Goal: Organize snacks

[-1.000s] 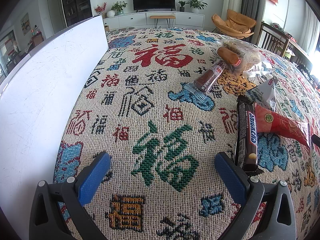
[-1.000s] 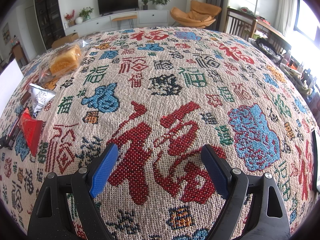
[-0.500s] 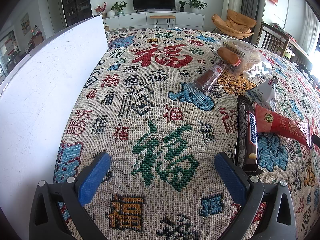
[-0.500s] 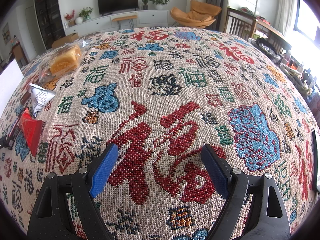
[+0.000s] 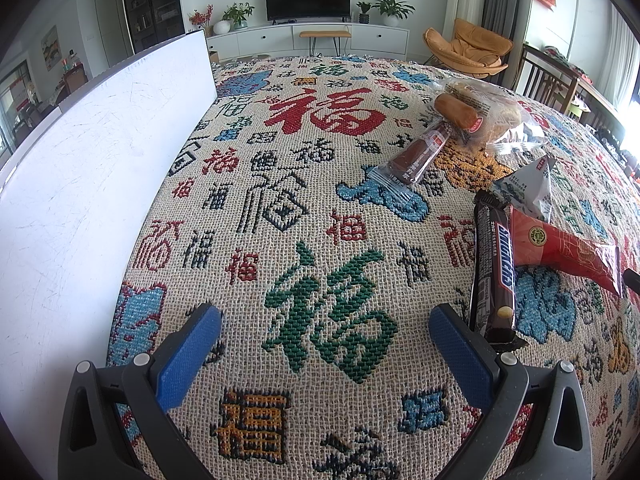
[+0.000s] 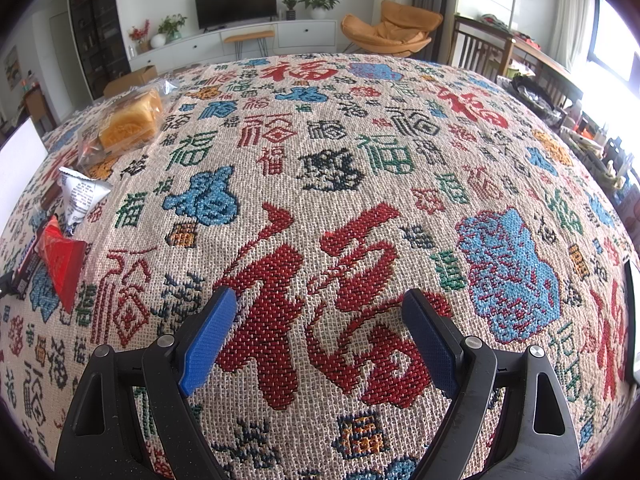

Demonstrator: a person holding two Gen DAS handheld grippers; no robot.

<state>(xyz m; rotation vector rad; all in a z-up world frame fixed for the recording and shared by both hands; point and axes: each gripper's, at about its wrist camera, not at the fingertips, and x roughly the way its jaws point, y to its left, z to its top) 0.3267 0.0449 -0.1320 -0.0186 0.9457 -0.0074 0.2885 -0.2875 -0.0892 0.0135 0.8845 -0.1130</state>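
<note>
In the left wrist view my left gripper is open and empty, low over the patterned cloth. A brown Snickers bar lies just right of its right finger. A red triangular packet and a white-blue packet lie beside the bar. Farther back lie a dark sausage stick and bagged bread. In the right wrist view my right gripper is open and empty over bare cloth. The bread, white packet, red packet and Snickers bar lie at its far left.
A large white box wall stands along the left side; it also shows in the right wrist view. The woven tablecloth covers the whole table. Chairs, a TV cabinet and a dining table stand beyond the far edge.
</note>
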